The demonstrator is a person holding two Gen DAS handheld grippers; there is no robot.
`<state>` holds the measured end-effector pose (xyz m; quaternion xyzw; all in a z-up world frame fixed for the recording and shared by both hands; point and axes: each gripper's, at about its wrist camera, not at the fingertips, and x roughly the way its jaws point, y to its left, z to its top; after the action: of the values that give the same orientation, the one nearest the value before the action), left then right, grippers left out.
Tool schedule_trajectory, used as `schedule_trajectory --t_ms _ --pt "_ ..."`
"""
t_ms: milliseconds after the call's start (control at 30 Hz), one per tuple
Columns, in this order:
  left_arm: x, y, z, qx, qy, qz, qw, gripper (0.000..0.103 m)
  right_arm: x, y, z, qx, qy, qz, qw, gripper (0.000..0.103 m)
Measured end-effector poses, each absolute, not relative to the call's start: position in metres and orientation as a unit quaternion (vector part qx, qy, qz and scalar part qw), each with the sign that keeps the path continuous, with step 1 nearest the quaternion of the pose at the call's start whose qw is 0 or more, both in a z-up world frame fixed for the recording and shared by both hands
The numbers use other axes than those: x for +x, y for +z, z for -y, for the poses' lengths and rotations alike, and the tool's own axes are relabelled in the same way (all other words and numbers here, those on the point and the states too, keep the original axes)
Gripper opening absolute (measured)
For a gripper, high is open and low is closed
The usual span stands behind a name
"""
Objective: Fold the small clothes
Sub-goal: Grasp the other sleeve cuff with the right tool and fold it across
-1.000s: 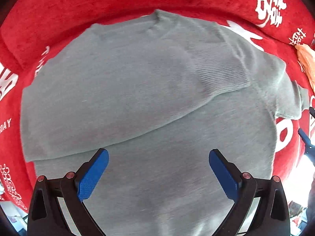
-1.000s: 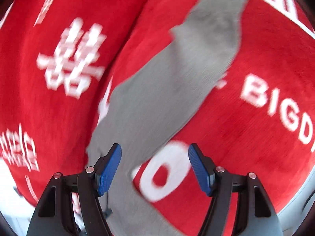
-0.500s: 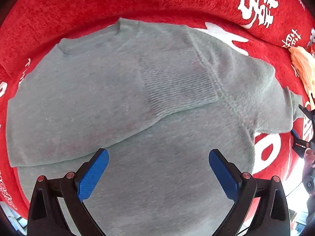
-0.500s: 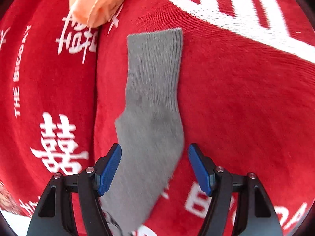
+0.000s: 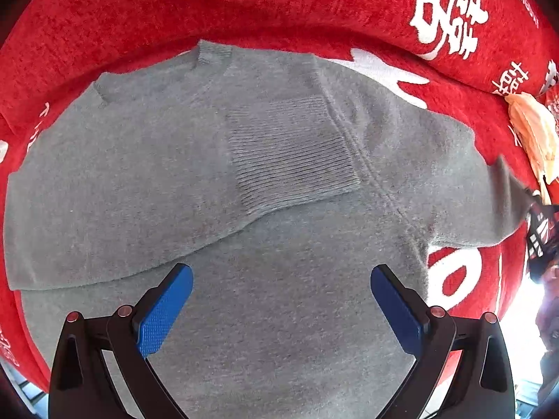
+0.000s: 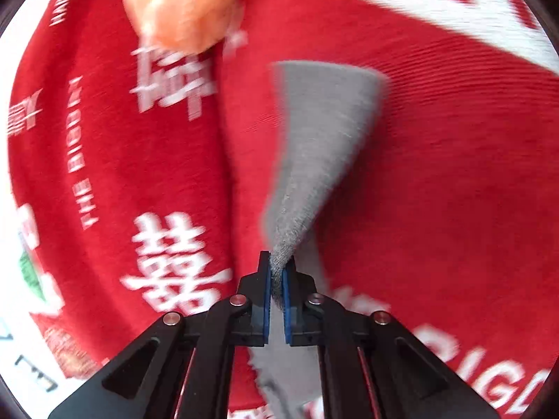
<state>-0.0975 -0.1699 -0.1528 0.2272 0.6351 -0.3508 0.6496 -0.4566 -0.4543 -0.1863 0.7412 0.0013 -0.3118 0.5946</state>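
**Right jaws clamped on the loose sleeve, left jaws open above the body**

The right gripper (image 6: 276, 279) has just closed its jaws, and a bunched ridge of the grey sleeve (image 6: 321, 132) is pinched between the blue pads. From the pinch the sleeve runs straight away from the jaws, its long axis pointing to the far side, with the cuff end lying on the red blanket (image 6: 454, 209). An orange cloth (image 6: 185, 3) sits far left, well apart.

The left gripper (image 5: 281, 309) hangs over the grey sweater (image 5: 279, 314) with its jaws spread wide, nothing between them. The other sleeve (image 5: 293, 157) already lies folded across the chest. The loose sleeve stretches off to the right edge, so the right hand is the nearer one; the fold probably calls for carrying that sleeve leftward over the body.
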Motion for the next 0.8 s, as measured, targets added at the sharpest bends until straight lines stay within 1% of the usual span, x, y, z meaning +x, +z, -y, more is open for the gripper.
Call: schedule_trajectory --t_ms 100,267,367,500,567,667,733,800 --pt "-0.086 -0.144 0.151 0.224 -0.345 -0.626 0.662 0.102 -0.428 -0.16 0.454 0.73 -0.253 -0.003 0.635 0.006" --pt "-0.058 -0.135 0.121 0.189 -0.335 -0.625 0.679 0.102 -0.35 -0.111 0.442 0.688 -0.155 -0.054 0.707 0.006" --pt "-0.04 -0.128 0.1 0.178 -0.321 -0.617 0.696 0.102 -0.289 -0.088 0.425 0.654 -0.104 -0.1 0.743 0.006" --pt "-0.017 -0.12 0.068 0.17 -0.299 -0.6 0.722 0.102 -0.194 -0.073 0.373 0.575 -0.05 -0.204 0.791 0.006" --pt "-0.006 -0.119 0.051 0.167 -0.285 -0.596 0.732 0.102 -0.148 -0.079 0.343 0.544 -0.024 -0.256 0.799 0.006" --pt "0.006 -0.122 0.029 0.161 -0.266 -0.595 0.741 0.102 -0.088 -0.113 0.296 0.514 -0.009 -0.341 0.787 0.006" --pt "0.012 -0.127 0.016 0.156 -0.252 -0.598 0.744 0.102 -0.069 -0.14 0.274 0.499 -0.035 -0.393 0.771 0.01" --pt "0.017 -0.13 0.001 0.149 -0.243 -0.601 0.747 0.102 -0.057 -0.162 0.263 0.491 -0.067 -0.441 0.749 0.012"
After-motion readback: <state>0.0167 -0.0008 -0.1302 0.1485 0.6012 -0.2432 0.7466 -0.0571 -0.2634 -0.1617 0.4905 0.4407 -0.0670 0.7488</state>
